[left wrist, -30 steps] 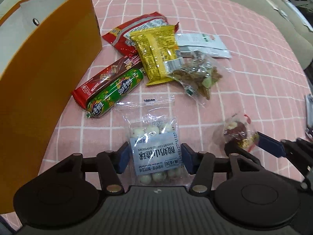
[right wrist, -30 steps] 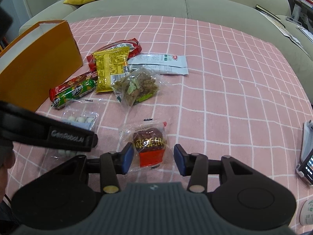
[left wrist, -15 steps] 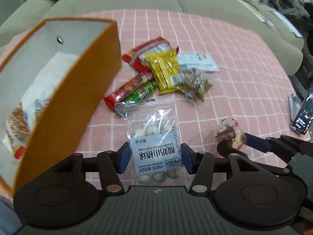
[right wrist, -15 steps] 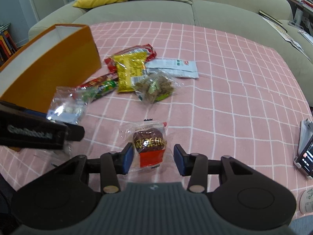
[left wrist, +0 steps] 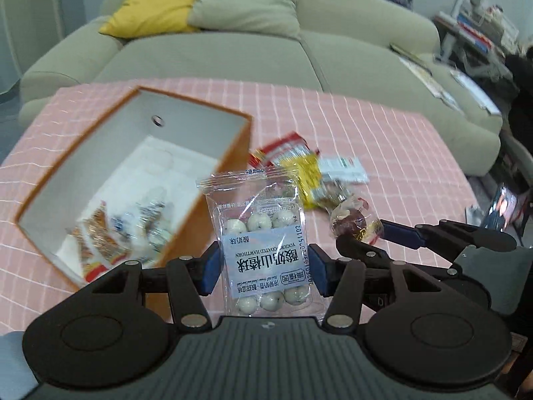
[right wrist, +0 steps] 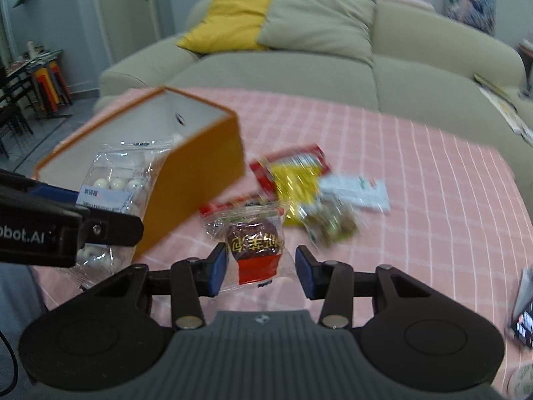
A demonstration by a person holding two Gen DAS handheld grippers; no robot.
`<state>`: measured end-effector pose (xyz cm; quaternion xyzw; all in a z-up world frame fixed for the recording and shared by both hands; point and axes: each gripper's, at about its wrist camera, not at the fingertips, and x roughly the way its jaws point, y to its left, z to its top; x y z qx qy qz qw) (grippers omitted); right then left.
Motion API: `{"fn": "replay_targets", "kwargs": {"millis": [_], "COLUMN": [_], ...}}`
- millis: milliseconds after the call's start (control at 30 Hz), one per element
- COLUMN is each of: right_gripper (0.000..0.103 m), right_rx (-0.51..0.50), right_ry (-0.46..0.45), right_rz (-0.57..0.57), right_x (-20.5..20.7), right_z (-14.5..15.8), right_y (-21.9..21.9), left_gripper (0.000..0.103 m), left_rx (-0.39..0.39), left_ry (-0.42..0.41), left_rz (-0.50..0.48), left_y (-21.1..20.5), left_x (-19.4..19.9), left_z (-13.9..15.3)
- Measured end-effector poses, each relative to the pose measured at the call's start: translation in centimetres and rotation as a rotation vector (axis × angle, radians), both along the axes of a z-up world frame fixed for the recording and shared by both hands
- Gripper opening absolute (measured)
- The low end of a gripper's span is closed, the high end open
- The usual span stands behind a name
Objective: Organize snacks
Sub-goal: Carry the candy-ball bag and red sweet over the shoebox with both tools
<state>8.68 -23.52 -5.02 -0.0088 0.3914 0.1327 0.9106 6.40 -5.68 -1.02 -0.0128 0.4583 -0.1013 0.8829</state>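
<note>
My left gripper [left wrist: 265, 268] is shut on a clear bag of white yogurt hawthorn balls [left wrist: 263, 233] with a pale blue label, held off the table beside the orange box [left wrist: 230, 153]. The box is open at the top, white inside, with several snack packs on its floor. My right gripper [right wrist: 261, 266] is shut on a small clear packet with a brown and red snack [right wrist: 255, 243], held above the pink checked cloth. From the right wrist, the left gripper [right wrist: 96, 206] and its bag [right wrist: 116, 180] hang in front of the box [right wrist: 196, 173].
A loose pile of snacks [right wrist: 293, 180] lies right of the box: red, yellow and white packs and a clear bag of nuts. A phone [right wrist: 523, 320] rests at the table's right edge. A beige sofa [left wrist: 299, 56] with cushions stands behind the table.
Both grippers have risen off the table with their packets still held. The views have tilted up, so the inside of the box and the sofa now show.
</note>
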Motion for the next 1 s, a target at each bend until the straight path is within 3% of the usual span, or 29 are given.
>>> {"fn": "replay_targets", "kwargs": {"millis": [233,467,833,1000], "right_gripper": [0.042,0.042,0.042,0.042], "right_rx": [-0.013,-0.08,-0.271,-0.314], "right_ry": [-0.072,-0.105,-0.061,0.007], "right_rz": [0.143,0.333,0.563,0.629], "right_x": [1.1,3.5,9.3,12.0], "right_z": [3.1,4.7,2.7,0.9], "right_y": [4.5,9.9,16.2,17.9], "left_gripper": [0.062,0.062,0.062,0.062], "left_rx": [0.01,0.057,0.068,0.097], "left_ry": [-0.026,0.033,0.212,0.27], "left_rz": [0.07,0.083,0.063,0.026], "left_y": [4.5,8.1,12.2,12.5], "left_x": [1.1,3.4,6.7,7.8], "left_z": [2.2,2.1,-1.2,-2.9]}}
